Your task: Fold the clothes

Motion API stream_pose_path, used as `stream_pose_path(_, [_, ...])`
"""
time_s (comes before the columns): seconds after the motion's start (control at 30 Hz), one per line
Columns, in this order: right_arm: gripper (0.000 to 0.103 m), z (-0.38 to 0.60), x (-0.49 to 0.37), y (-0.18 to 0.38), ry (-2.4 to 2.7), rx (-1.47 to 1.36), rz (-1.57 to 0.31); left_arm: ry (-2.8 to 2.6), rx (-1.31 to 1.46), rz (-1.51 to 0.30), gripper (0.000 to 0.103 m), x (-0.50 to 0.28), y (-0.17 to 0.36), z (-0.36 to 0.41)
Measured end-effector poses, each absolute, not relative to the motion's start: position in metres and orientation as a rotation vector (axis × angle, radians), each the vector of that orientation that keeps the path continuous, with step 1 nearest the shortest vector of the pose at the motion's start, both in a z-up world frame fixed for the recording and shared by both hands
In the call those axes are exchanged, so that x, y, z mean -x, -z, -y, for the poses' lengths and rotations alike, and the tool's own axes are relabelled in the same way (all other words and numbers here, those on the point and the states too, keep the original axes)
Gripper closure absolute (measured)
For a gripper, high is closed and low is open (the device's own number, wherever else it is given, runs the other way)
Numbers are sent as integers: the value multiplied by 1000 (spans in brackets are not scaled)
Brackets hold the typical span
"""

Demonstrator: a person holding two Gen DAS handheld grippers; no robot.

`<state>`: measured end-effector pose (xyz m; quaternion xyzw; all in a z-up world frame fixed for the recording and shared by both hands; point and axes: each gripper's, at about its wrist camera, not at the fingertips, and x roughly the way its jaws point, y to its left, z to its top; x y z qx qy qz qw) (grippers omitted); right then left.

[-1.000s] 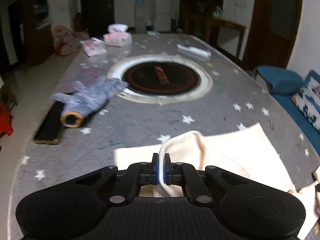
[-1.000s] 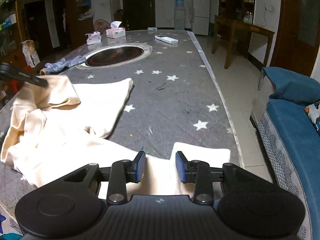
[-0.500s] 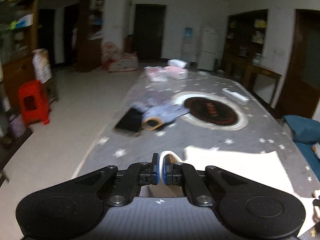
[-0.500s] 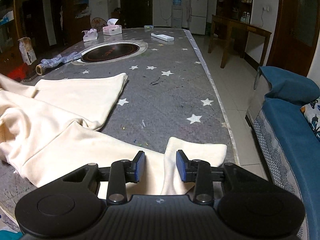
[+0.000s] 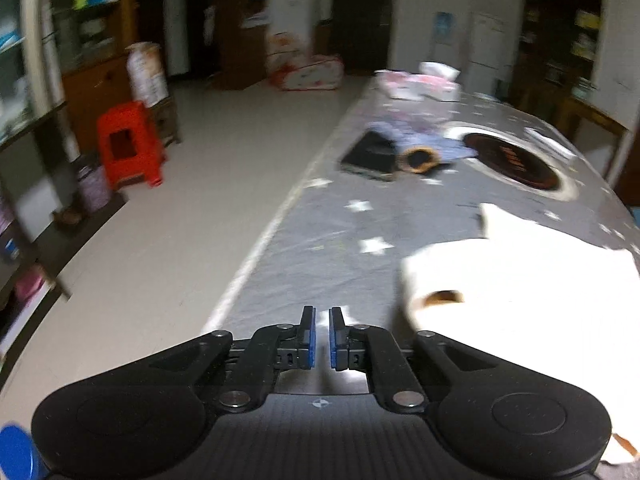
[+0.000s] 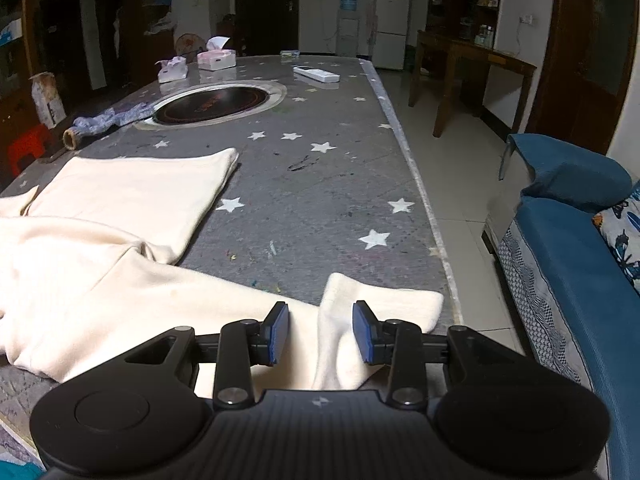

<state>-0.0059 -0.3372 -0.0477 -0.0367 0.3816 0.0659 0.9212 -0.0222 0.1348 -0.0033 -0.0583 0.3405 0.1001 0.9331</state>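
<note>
— What sort of place is this?
— A home's dining and living room: a long grey star-patterned table (image 6: 320, 184) with a round black built-in hotpot burner (image 6: 212, 104), pink tissue boxes (image 6: 217, 59), a white fridge (image 6: 391, 26).
— Anything else?
— A blue sofa (image 6: 560, 264) and a red plastic stool (image 5: 130, 142).

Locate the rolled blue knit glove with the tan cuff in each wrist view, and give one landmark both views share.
Left wrist view: the blue knit glove lies upper centre-right, tan cuff toward the camera, beside a flat black device.
Right wrist view: the glove lies far left, mid-height, at the table's left edge.
Shared landmark: the round black hotplate set in the table, just right of the glove in both.
</note>
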Motion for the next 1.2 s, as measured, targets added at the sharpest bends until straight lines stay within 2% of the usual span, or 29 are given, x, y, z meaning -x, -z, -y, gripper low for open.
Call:
stream_pose_path(0.1, [68, 342, 6, 47, -102, 72, -784, -167, 94, -700, 76, 15, 4, -125])
stream_pose_path(0.17, [68, 346, 7, 47, -86, 74, -788, -142, 77, -702, 74, 10, 4, -119])
stream_pose_path(0.3, [63, 356, 9, 48, -49, 77, -791, -81, 34, -704, 60, -9, 5, -103])
stream_pose_path(0.57, [61, 383, 10, 49, 57, 59, -796, 8, -51, -797, 57, -51, 33, -75])
stream_pose_path(0.7, [61, 392, 11, 50, 135, 98, -796, 34, -68, -829, 51, -52, 45, -72])
stream_pose_path(0.93, [60, 394, 13, 39, 160, 102, -751, 51, -53, -833, 50, -53, 50, -78])
stream_pose_path(0.97, [60, 390, 13, 36, 144, 104, -739, 56, -53, -831, 52, -54, 50, -79])
stream_pose_path(1.1, [60, 370, 9, 29, 63, 122, -716, 91, -26, -817, 84, -52, 48, -86])
stream_pose_path(1.17, [60, 356, 7, 27, 1, 125, -716, 87, -10, -806, 92, -49, 46, -92])
stream_pose_path(1.2, [60, 350, 6, 26, -23, 127, -717, 83, -3, -799, 93, -48, 44, -95])
